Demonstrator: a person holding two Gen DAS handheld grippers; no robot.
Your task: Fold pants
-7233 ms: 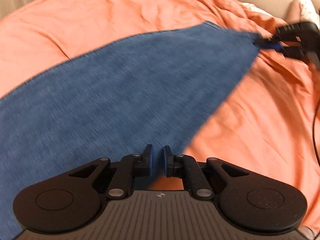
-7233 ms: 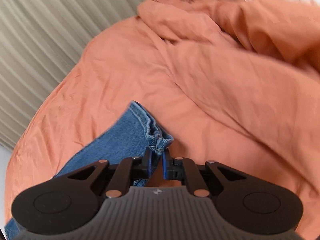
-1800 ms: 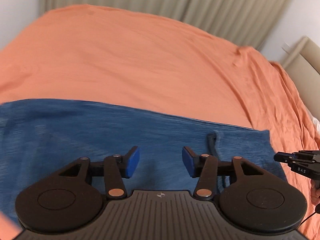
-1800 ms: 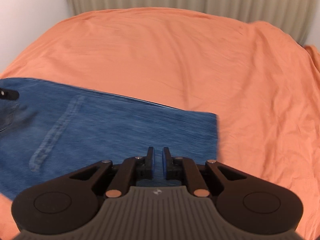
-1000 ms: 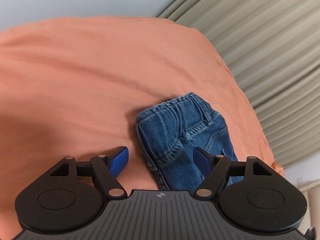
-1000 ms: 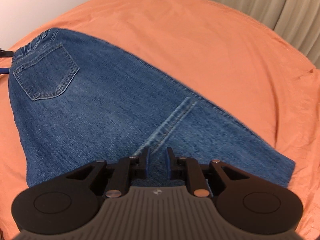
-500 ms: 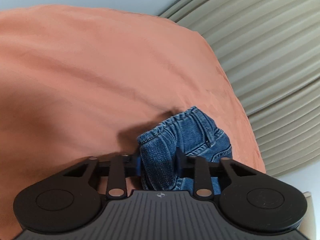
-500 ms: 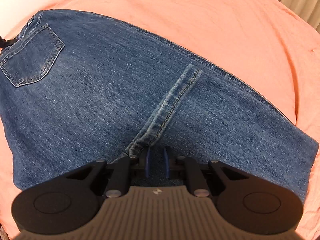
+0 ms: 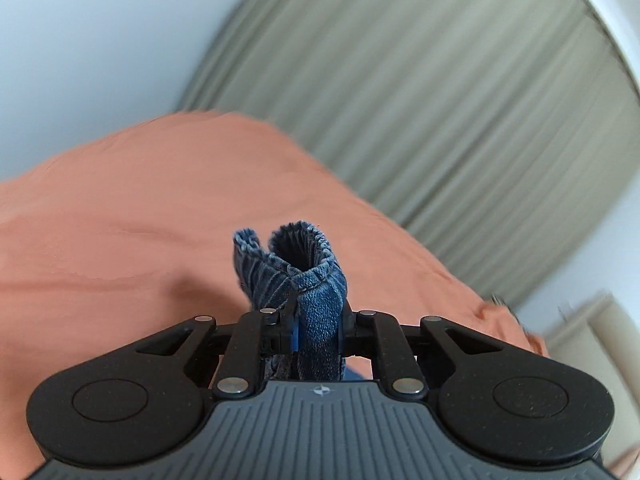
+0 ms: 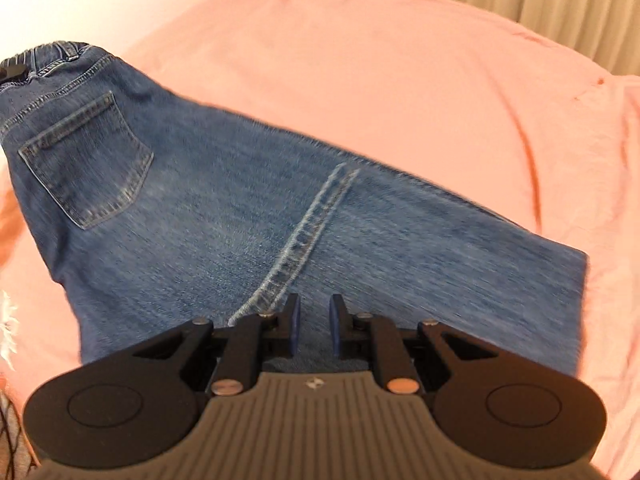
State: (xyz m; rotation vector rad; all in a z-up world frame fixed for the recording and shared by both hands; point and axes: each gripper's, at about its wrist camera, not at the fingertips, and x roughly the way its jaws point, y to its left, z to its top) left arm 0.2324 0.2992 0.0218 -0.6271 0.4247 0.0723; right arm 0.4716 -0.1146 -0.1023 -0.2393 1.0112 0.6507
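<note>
The blue jeans [image 10: 248,208] lie folded on the orange bedsheet [image 10: 400,80], back pocket up and waistband at the far left. My left gripper [image 9: 318,332] is shut on the waistband [image 9: 316,280] and holds it lifted above the bed. My right gripper [image 10: 314,326] is over the near edge of the jeans by the leg seam. Its jaws stand a small gap apart, with denim showing between and behind them. I cannot tell whether they pinch cloth. The left gripper's black tip [image 10: 12,70] shows at the waistband in the right wrist view.
Beige pleated curtains [image 9: 440,100] hang behind the bed beside a pale wall [image 9: 100,40]. The orange sheet [image 9: 120,240] spreads wide around the jeans. A light headboard or cushion [image 9: 592,328] shows at the right edge.
My left gripper has closed on the waistband and raised it off the bed. My right gripper's jaws have parted slightly and the jeans have shifted under it.
</note>
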